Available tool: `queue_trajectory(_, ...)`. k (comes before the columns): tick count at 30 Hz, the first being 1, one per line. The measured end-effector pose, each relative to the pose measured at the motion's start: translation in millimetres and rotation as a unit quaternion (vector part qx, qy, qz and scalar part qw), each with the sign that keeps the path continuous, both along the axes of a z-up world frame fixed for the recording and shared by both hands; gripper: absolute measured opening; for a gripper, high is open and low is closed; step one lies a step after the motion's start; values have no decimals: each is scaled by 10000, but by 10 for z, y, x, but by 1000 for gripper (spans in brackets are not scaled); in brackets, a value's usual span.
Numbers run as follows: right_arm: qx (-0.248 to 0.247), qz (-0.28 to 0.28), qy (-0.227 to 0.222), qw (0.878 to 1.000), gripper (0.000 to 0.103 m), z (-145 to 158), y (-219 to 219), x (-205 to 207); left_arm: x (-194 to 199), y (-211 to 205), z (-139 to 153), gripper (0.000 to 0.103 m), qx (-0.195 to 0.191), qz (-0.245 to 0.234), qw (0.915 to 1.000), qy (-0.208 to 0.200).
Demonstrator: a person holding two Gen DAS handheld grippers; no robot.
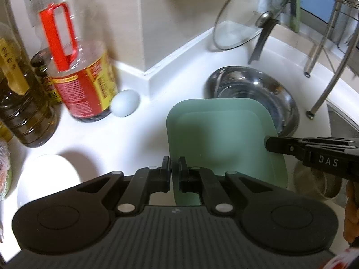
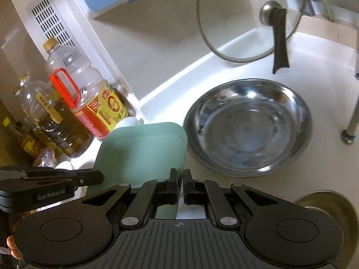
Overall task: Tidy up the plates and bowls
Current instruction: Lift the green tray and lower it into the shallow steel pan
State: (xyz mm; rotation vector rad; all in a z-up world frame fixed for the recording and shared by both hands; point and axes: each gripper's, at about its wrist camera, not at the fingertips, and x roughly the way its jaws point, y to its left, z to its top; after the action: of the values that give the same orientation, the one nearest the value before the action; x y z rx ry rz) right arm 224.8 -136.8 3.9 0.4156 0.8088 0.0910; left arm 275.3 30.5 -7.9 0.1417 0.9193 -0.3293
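A green rectangular plate (image 1: pixel 224 139) is held above the white counter, its far edge over the steel bowl (image 1: pixel 264 94). My left gripper (image 1: pixel 174 163) is shut on the plate's left rim. My right gripper (image 2: pixel 180 177) is shut on its right rim; it also shows in the left wrist view (image 1: pixel 269 144). The plate (image 2: pixel 143 152) lies left of the steel bowl (image 2: pixel 246 127) in the right wrist view, where the left gripper (image 2: pixel 98 178) shows at its left edge. A white dish (image 1: pixel 47 179) sits on the counter at the left.
Oil bottles (image 1: pixel 78 78) and a pale egg (image 1: pixel 125 106) stand at the back left. A glass pot lid (image 1: pixel 246 15) leans on the back wall. A wire rack's legs (image 1: pixel 325 89) stand at the right. A small metal dish (image 2: pixel 329 204) sits near right.
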Motion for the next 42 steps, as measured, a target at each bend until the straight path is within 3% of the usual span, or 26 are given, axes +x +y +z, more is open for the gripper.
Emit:
queue_trajectory(14, -241, -532, -148, 9982, 5, 131, -584, -171, 115, -570, 20, 6, -306, -484, 9983, -37)
queue_trajectory(23, -492, -835, -68, 9953, 5, 60, -831, 55, 463, -890, -75, 5, -440, -571, 9974, 31)
queue_trajectory(42, -666, -1004, 433, 9918, 5, -332, -1135, 676, 1115, -1283, -408, 5, -227, -501, 9983, 206)
